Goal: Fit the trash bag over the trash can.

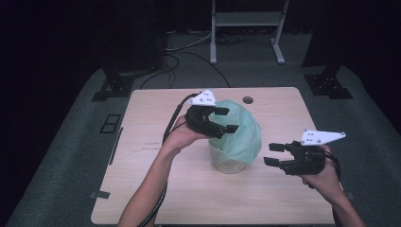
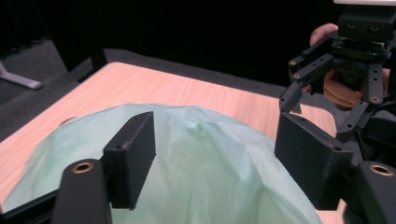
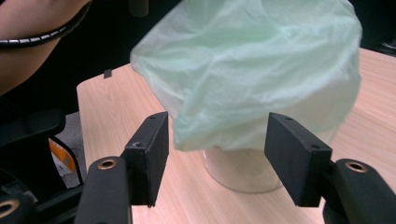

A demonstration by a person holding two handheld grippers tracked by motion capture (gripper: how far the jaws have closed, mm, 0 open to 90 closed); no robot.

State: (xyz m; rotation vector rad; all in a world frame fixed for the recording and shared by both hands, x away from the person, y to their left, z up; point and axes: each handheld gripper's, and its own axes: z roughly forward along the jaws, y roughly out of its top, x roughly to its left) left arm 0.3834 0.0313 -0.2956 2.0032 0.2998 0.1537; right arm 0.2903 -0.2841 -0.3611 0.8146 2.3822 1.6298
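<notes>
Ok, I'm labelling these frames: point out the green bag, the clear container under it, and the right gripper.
green bag (image 1: 243,130), high view, on its puffed-up side.
clear container (image 3: 240,172), right gripper view, on its bare lower wall below the bag.
right gripper (image 1: 273,154), high view, midway between its open jaws.

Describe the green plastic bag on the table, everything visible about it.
The green bag is thin, translucent, pale mint plastic, crinkled and puffed into a dome. It drapes over a small clear round bin standing near the middle of the wooden table, covering its top and hanging partway down, lower on the right side. The left gripper hovers at its upper left, jaws apart; whether they touch it is unclear.
</notes>
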